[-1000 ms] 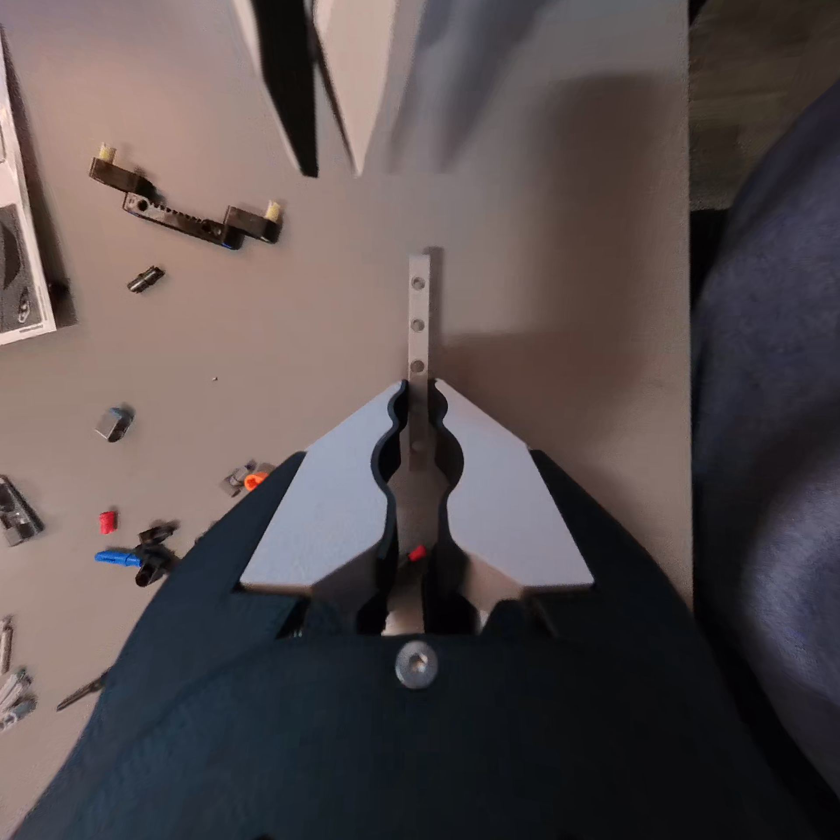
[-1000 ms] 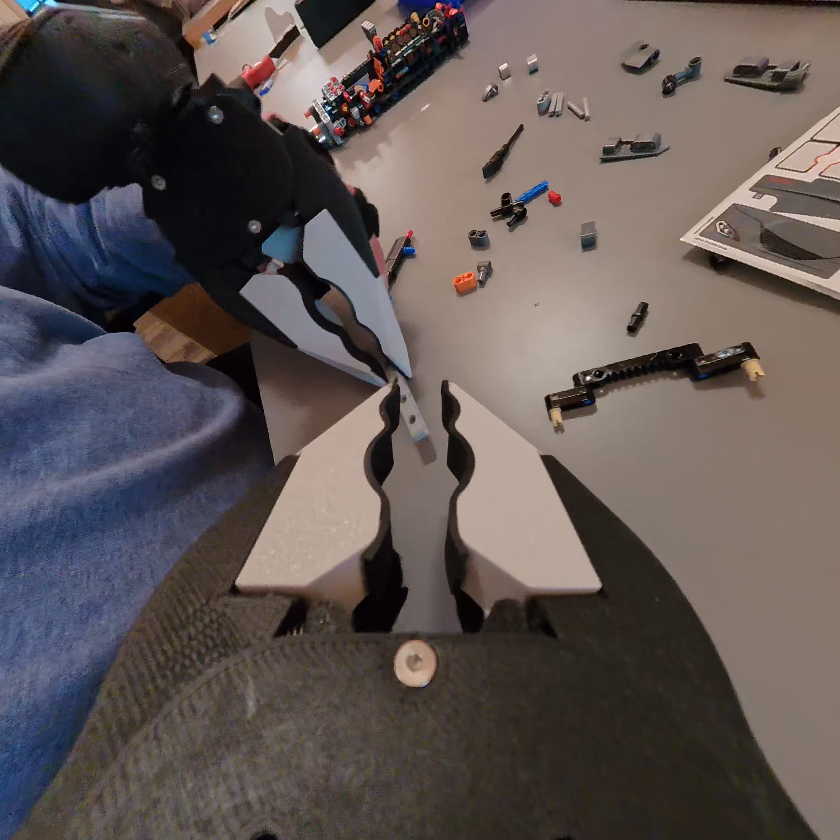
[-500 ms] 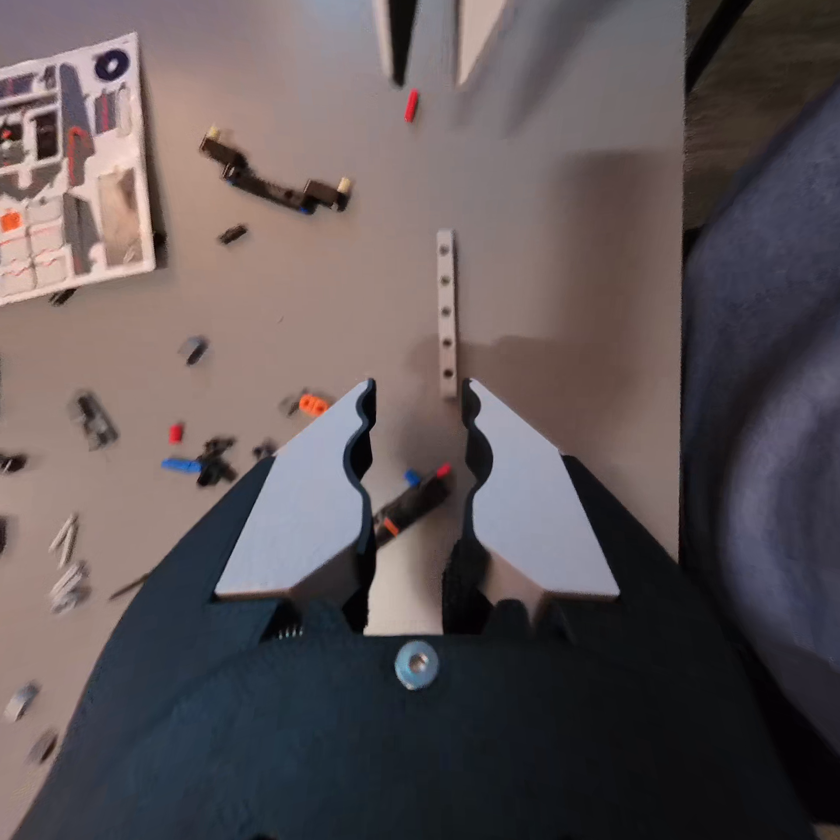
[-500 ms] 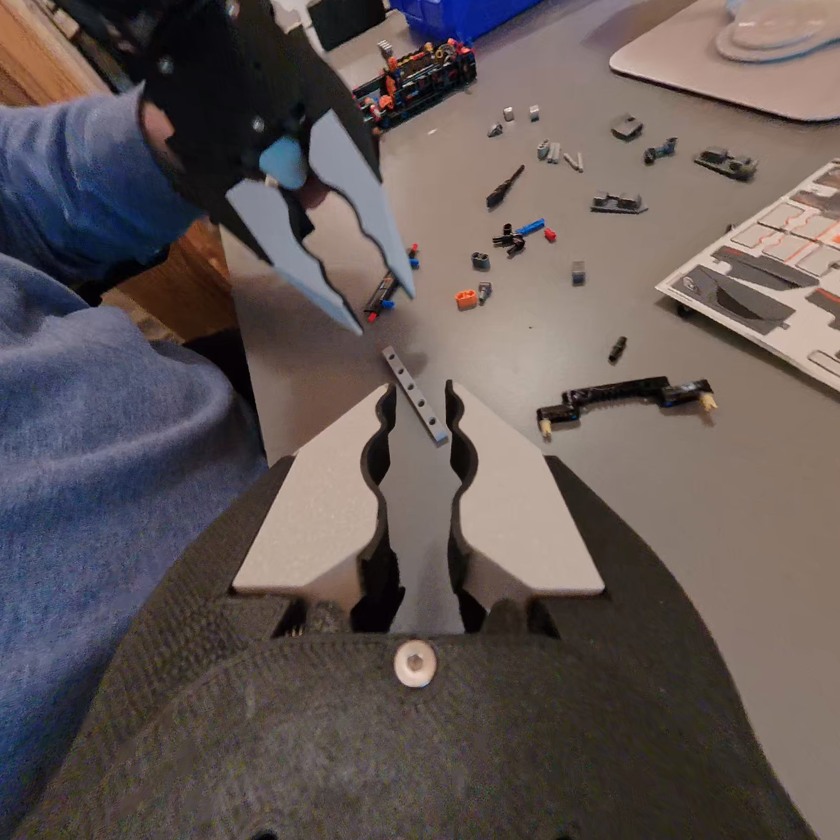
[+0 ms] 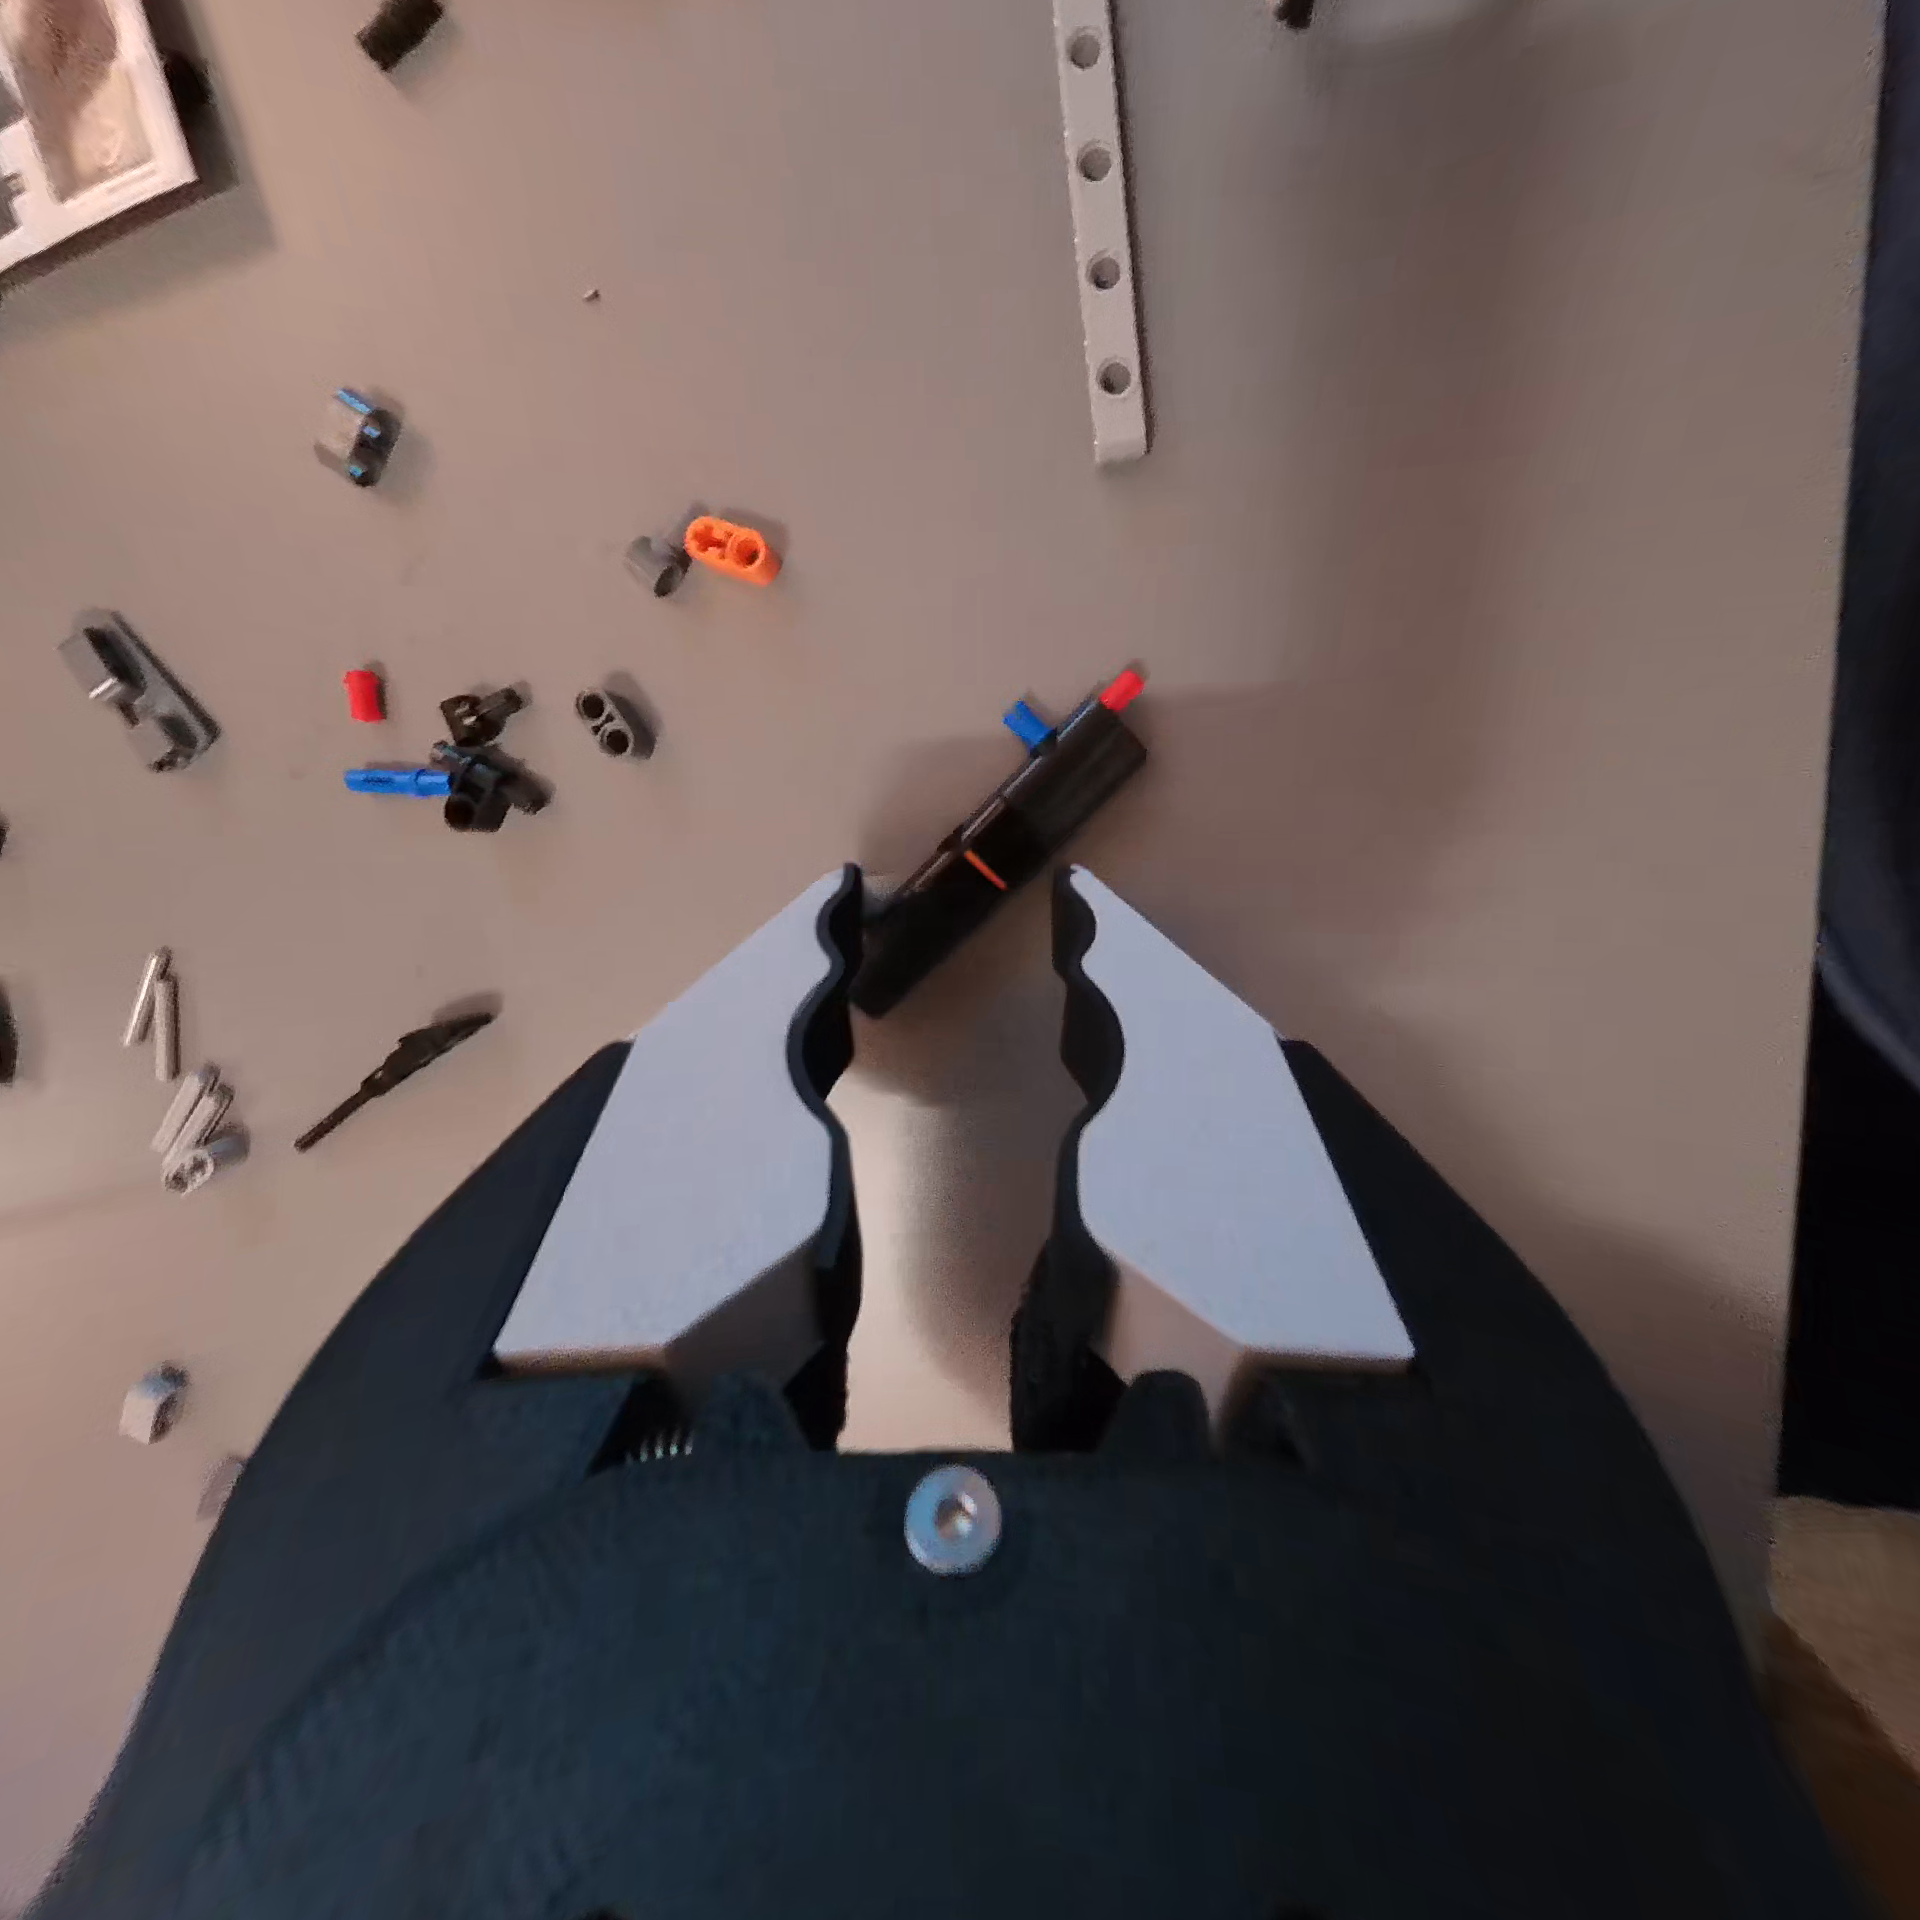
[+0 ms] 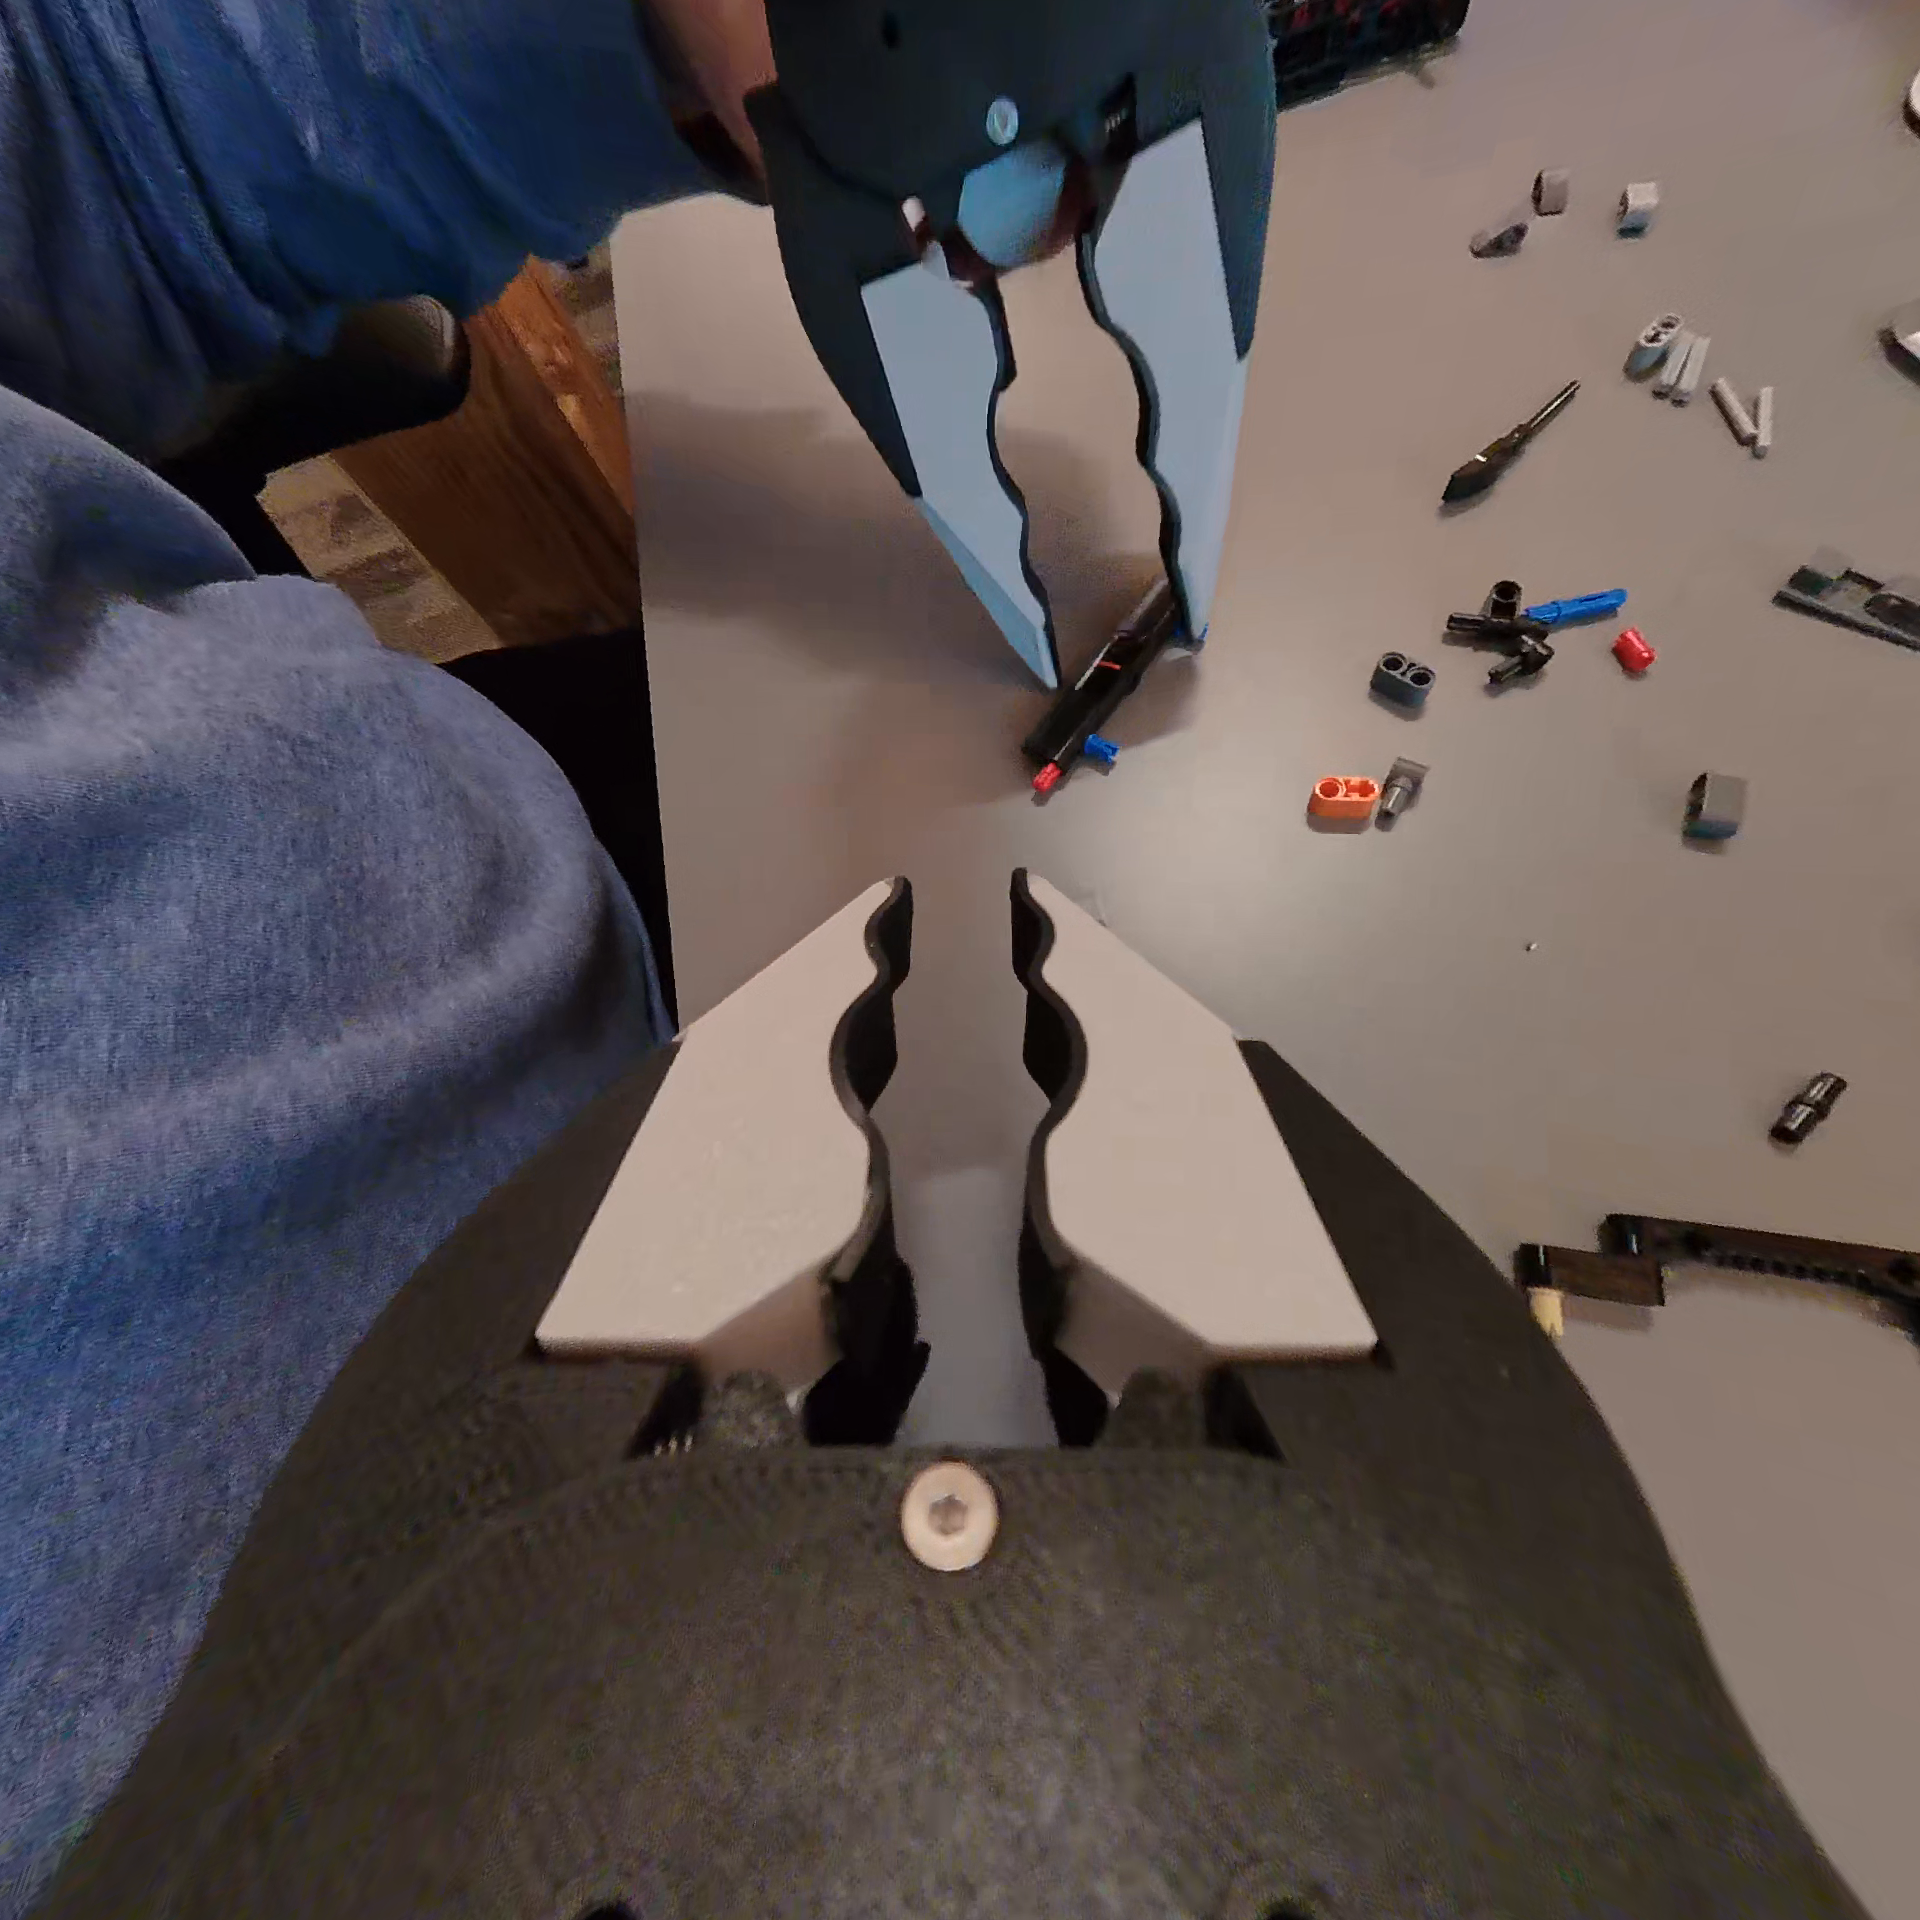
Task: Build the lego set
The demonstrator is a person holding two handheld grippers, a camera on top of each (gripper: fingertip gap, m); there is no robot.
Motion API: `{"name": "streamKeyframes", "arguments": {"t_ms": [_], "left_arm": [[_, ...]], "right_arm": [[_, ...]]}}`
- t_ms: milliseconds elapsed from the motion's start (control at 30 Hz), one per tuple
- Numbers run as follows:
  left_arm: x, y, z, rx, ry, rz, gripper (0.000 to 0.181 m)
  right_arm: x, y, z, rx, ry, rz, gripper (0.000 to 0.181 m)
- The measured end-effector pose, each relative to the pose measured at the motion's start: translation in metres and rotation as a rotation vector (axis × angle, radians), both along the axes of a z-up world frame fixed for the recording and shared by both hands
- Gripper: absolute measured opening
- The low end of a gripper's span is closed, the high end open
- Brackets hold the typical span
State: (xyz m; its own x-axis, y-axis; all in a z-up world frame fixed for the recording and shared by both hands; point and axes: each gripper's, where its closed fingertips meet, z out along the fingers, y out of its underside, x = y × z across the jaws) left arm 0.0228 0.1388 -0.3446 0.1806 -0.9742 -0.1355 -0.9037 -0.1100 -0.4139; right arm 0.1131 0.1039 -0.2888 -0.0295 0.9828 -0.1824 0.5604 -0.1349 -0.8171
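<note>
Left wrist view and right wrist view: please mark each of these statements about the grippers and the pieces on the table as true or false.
1. The left gripper is open, its fingers on either side of the black piece with red and blue pins. True.
2. The right gripper holds the orange connector. False: it is open and empty; the connector lies on the table.
3. The light grey beam with holes lies flat on the table. True.
4. The black piece is lifted off the table. False: it lies on it.
5. The red bush sits between the right gripper's fingers. False: it lies apart among loose parts.
</note>
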Motion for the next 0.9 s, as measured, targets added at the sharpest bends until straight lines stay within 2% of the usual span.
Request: {"name": "streamKeyframes", "arguments": {"t_ms": [167,533,733,900], "left_arm": [[0.011,-0.001,-0.002,-0.014,-0.033,-0.023,0.018],[0.019,0.008,0.004,0.003,-0.104,0.126,0.016],[0.039,0.018,0.030,0.071,-0.178,0.143,0.016],[0.063,0.030,0.061,0.225,-0.206,0.126,0.016]], "right_arm": [[0.003,0.003,0.001,-0.001,0.007,-0.011,0.016],[0.005,0.021,0.011,0.100,0.033,-0.038,0.018],[0.012,0.037,0.019,0.158,0.045,-0.099,0.023],[0.018,0.052,0.032,0.147,0.105,-0.165,0.033]]}}
